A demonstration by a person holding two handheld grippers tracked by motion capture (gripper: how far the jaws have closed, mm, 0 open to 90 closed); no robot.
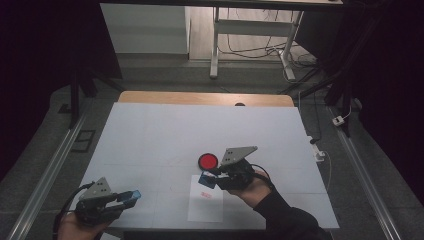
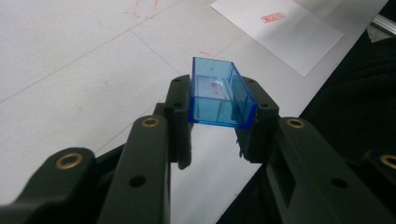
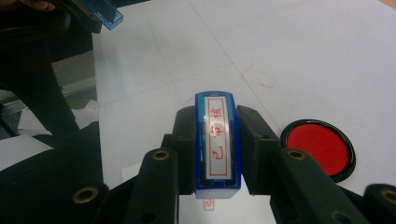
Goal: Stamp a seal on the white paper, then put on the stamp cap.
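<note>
My left gripper point(image 1: 131, 196) at the table's front left is shut on a clear blue stamp cap point(image 2: 218, 93), its hollow side facing up. My right gripper point(image 1: 206, 179) hovers over the top of a white paper sheet point(image 1: 206, 205) and is shut on a blue stamp point(image 3: 217, 140), whose face with red characters is turned toward its camera. A red mark point(image 1: 205, 195) is printed on the sheet. A round red ink pad point(image 1: 208, 161) in a black case lies just beyond the right gripper. The cap point(image 3: 103, 13) and left gripper appear far off in the right gripper view.
The white table top point(image 1: 165, 135) stretches wide behind the ink pad, with a wooden edge point(image 1: 205, 98) at the back. Metal rails run along the floor on both sides. A desk frame and cables stand beyond the table.
</note>
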